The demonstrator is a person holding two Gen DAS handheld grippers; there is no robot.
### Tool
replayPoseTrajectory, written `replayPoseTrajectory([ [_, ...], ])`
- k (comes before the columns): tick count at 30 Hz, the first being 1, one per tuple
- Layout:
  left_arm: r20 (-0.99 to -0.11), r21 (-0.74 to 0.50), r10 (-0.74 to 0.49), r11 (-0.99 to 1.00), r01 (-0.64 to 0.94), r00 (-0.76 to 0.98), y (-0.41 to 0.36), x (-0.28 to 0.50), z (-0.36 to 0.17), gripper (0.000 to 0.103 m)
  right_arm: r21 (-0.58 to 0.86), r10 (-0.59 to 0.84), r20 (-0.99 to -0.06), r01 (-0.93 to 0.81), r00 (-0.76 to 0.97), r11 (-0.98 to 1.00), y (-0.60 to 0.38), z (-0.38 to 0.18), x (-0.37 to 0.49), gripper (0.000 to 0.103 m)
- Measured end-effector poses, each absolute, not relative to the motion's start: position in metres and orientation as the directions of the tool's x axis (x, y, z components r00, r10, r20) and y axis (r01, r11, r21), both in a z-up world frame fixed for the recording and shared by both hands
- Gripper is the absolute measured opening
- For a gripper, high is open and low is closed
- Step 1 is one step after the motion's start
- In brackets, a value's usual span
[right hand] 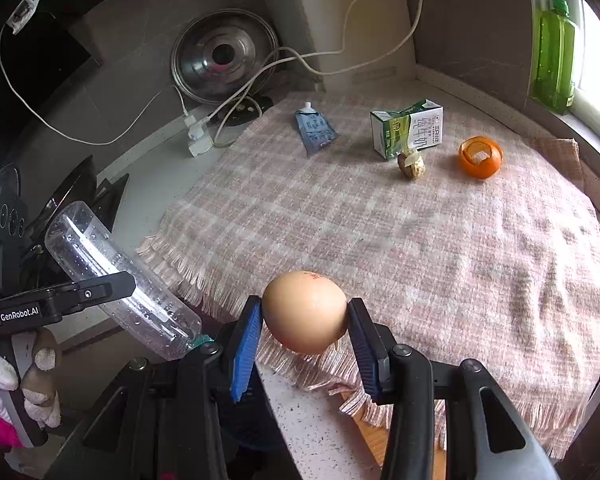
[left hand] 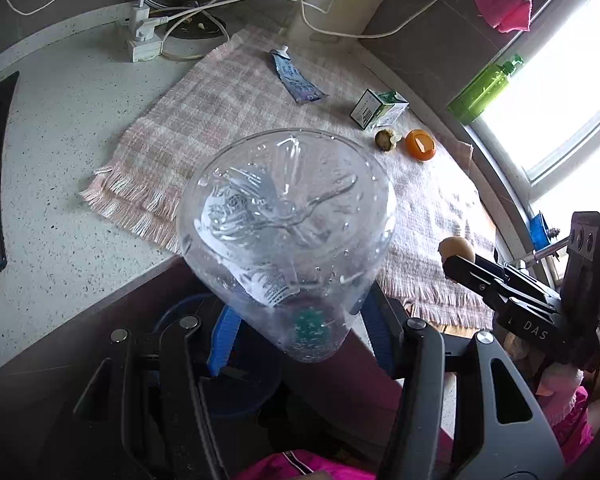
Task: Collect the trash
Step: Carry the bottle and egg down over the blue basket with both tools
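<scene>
On the left gripper you can read "GenRobot.AI", and it squeezes a clear plastic bottle out past the counter's edge. The right gripper pinches a brown egg over the fringe of the checked cloth; its red stamp is too small to read. Far back on the cloth sit a milk carton with Chinese writing, a blue pouch, an orange peel and a small brown lump that is hard to make out.

surface: speckled countertop | on it: fringed checked cloth, white power strip
</scene>
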State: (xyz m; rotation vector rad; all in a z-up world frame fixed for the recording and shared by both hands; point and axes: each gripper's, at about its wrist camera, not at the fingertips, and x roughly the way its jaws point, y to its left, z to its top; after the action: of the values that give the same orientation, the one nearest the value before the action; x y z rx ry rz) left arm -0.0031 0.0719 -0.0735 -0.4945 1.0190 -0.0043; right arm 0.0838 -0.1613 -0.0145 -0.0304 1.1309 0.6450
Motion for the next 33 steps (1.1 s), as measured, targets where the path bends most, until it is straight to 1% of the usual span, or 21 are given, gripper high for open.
replayPoseTrajectory([
  [7,-0.847,-0.376,-0.219,0.891,-0.255,0.484,0.081,-0.033,-0.107,0.057,0.313,0.469,-0.856,-0.504,0.218,0.805,-0.144,-0.020,0.051,0.045],
  [18,-0.907,-0.288,-0.170,0.918,-0.273,0.385,0.089,-0.054,-0.174,0.057,0.332,0.451,-0.886,-0.534,0.108,0.778,-0.117,-0.050,0.007,0.045],
  [21,-0.914,-0.277,-0.165,0.921,-0.274,0.370,0.090,-0.058,-0.190,0.057,0.329,0.438,-0.896,-0.551,0.074,0.767,-0.108,-0.061,-0.005,0.045],
  [27,-0.935,-0.212,-0.117,0.941,-0.262,0.336,0.091,-0.063,-0.220,0.057,0.314,0.399,-0.917,-0.580,0.021,0.752,-0.095,-0.084,-0.025,0.045],
  [33,-0.943,-0.188,-0.102,0.948,-0.256,0.315,0.090,-0.067,-0.246,0.057,0.295,0.358,-0.933,-0.605,-0.016,0.740,-0.084,-0.108,-0.038,0.045],
])
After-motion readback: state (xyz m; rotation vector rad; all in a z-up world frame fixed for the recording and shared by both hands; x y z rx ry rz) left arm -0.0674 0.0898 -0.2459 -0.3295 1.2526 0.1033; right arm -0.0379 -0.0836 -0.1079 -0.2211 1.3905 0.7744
